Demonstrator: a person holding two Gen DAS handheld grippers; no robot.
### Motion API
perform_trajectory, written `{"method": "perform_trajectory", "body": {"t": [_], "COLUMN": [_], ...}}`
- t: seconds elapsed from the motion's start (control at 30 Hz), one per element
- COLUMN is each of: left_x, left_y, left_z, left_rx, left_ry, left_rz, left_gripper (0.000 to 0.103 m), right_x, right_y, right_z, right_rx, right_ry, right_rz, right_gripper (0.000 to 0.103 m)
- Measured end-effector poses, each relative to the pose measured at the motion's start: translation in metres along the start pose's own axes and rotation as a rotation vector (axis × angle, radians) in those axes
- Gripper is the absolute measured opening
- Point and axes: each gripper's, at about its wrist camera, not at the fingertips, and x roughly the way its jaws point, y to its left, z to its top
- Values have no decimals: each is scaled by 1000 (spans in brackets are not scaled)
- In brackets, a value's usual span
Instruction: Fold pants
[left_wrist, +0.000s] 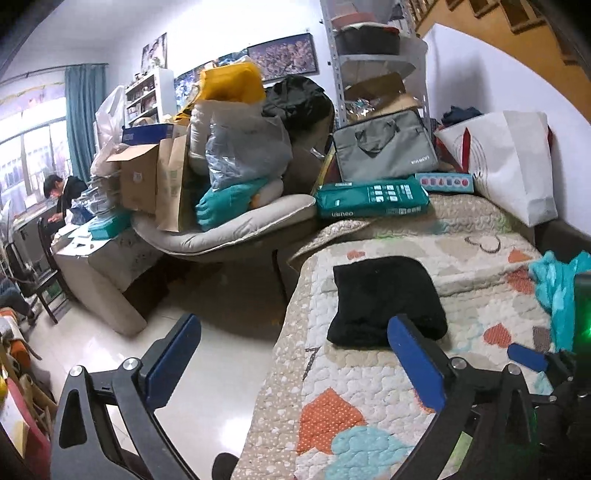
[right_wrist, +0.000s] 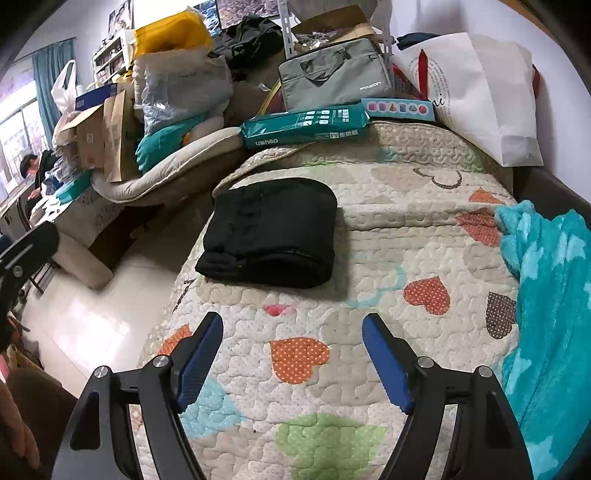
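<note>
Right wrist view is showing the right gripper hovering spread wide and empty over the quilted bed, folded black pants lying beyond at 12 o'clock; left gripper likewise gaping, pants at 1 o'clock.

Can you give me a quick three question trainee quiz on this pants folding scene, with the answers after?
1. True or false: the black pants lie folded on the quilt.
2. How do both grippers' jaws stand: A open, B shut?
3. What lies on the quilt's right side?

Key: 1 true. 2 A: left gripper and right gripper are open, holding nothing. 3 the teal fleece blanket.
</note>
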Motion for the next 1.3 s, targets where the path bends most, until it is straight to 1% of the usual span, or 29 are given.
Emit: {"method": "perform_trajectory", "body": {"t": [0.13,0.2,0.27,0.47,0.6,0.7,0.87,1.0,1.3], "left_x": [-6,-8,-7,-1,3,9,20,24,28], "left_y": [11,15,17,14,9,7,8,8,7], "left_z": [2,2,1,-4,-8,-12,-20,-24,-28], "left_rx": [-74,-92,-98,-91,-70,-71,-78,-74,-69], "left_ry": [-20,-26,-16,60,107,150,215,243,266], "left_rz": [-9,-13,-15,-73,-74,-89,-91,-97,-102], "left_gripper": [102,103,103,103,103,103,103,103,103], "right_x": [0,0,0,0,3,5,8,9,12], "right_y": [-4,-5,-4,1,2,3,5,7,8], "right_z": [0,0,0,-4,-6,-8,-10,-11,-13], "right_rx": [21,22,18,-3,-7,-8,-14,-20,-23], "right_ry": [6,7,8,14,23,32,44,49,60], "right_rz": [3,3,2,4,3,-1,-1,-2,-3], "right_gripper": [83,83,83,83,84,84,84,84,84]}}
